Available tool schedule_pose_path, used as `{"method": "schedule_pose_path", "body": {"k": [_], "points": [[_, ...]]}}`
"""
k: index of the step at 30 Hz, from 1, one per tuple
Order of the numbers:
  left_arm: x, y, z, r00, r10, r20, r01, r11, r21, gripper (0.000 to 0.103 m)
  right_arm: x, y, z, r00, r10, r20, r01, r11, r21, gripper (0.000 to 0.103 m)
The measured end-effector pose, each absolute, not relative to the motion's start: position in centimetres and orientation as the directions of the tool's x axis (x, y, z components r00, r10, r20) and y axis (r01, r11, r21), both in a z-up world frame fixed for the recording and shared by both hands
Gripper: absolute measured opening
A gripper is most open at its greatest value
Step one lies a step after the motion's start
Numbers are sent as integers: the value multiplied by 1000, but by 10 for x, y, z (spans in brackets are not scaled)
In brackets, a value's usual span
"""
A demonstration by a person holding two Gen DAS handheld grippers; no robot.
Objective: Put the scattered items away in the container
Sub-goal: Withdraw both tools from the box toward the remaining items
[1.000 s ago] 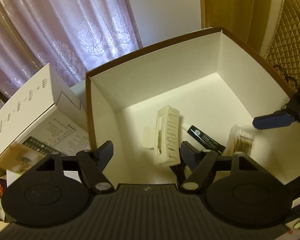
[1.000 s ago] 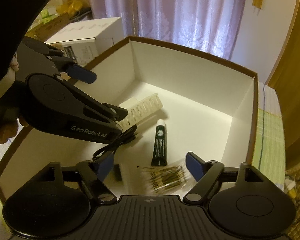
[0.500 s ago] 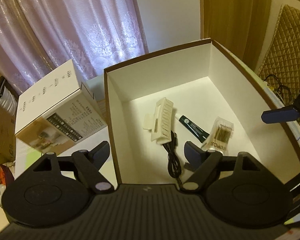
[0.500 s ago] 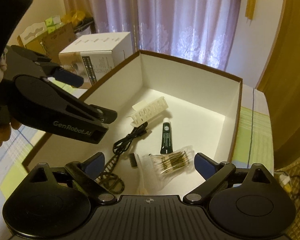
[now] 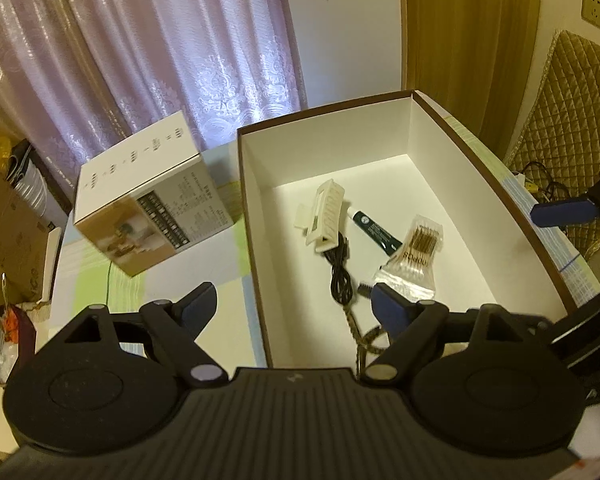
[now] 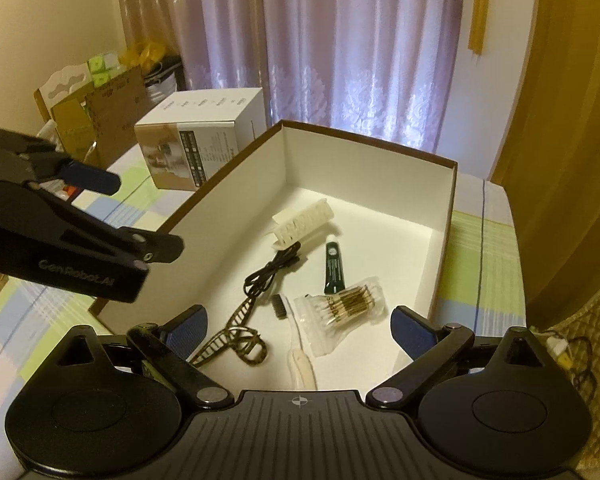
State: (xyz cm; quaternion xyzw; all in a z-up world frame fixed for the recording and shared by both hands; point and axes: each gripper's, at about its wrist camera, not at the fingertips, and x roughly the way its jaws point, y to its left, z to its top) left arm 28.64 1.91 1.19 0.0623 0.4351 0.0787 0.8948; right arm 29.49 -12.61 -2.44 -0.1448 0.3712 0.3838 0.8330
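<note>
Beyond both pairs of jaws: a brown-rimmed white container, open-topped, on a checked tablecloth. Left of it, past the left jaws, a printed white carton. Left gripper spread wide and empty, straddling the container's left wall. Right gripper likewise spread wide, empty, over the near end.

Inside, between and ahead of the right jaws: a bag of cotton swabs; just left of it a toothbrush; further left a patterned hair clip; ahead, a coiled black cable, a dark green tube and, farthest, a ribbed white plastic piece.
</note>
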Motion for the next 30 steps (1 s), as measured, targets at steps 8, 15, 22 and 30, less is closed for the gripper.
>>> {"method": "schedule_pose_path", "body": {"k": [8, 15, 22, 30], "points": [[250, 23, 14, 609, 196, -768, -115, 980, 160, 83, 270, -140, -22, 430, 542, -722, -738, 672, 65, 96], [228, 28, 8, 601, 195, -776, -128, 981, 147, 83, 253, -144, -24, 423, 543, -726, -735, 674, 76, 97], [211, 35, 2, 589, 192, -785, -146, 981, 130, 83, 236, -146, -25, 411, 558, -721, -747, 659, 84, 97], [184, 46, -19, 555, 188, -810, -167, 980, 112, 83, 221, -152, -40, 382, 553, -741, -748, 655, 103, 97]]}}
